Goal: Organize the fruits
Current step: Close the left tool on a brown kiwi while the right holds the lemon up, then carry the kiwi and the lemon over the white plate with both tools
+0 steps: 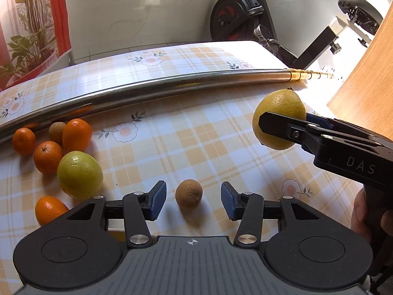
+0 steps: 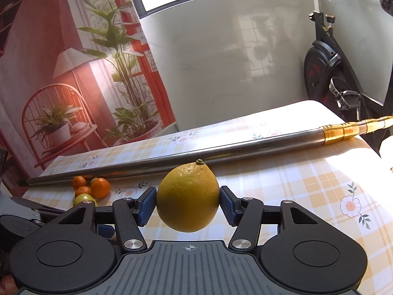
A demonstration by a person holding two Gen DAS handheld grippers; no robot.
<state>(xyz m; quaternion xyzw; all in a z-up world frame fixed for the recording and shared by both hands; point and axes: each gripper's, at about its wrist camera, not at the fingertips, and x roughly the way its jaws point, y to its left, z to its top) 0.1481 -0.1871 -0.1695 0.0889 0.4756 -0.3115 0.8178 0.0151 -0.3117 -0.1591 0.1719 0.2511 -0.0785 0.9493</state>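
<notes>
Checked tablecloth (image 1: 196, 123); brown fruit (image 1: 188, 193), perhaps kiwi, between wide left fingers (image 1: 157, 200); lemon (image 2: 188, 196) clamped in right fingers (image 2: 227, 205).

A small round fruit (image 1: 189, 194) lies on the table (image 1: 196, 132) between the left gripper's (image 1: 193, 198) spread jaws. A group of fruits (image 1: 59, 152) lies to the left of these jaws, and a long pipe (image 1: 157, 86) lies behind them. The lemon (image 2: 188, 197) sits between the right gripper's (image 2: 188, 202) jaws, above the table, before the pipe.

white letters "das" on the right tool (image 1: 280, 129) body.
</notes>
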